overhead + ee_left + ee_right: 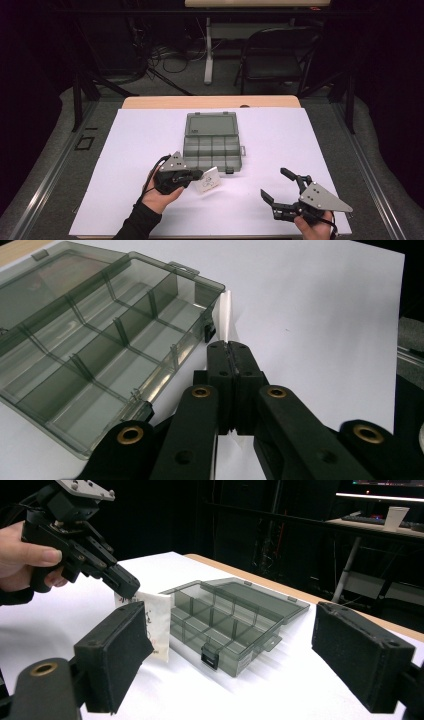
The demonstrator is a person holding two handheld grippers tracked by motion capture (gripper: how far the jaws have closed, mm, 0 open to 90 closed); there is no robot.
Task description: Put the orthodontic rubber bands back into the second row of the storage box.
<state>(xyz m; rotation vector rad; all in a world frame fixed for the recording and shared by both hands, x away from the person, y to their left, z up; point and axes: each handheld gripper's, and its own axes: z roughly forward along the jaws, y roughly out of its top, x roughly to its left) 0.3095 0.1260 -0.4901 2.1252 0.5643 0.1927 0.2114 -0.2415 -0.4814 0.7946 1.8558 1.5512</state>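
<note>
White packet (210,180) with printed marks hangs from left tongs (198,175).

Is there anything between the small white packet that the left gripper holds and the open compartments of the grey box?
Nothing visible stands in the way. The left gripper is shut on the white packet just beside the front edge of the open organizer box. The lid is folded back, and the compartments look empty.
</note>
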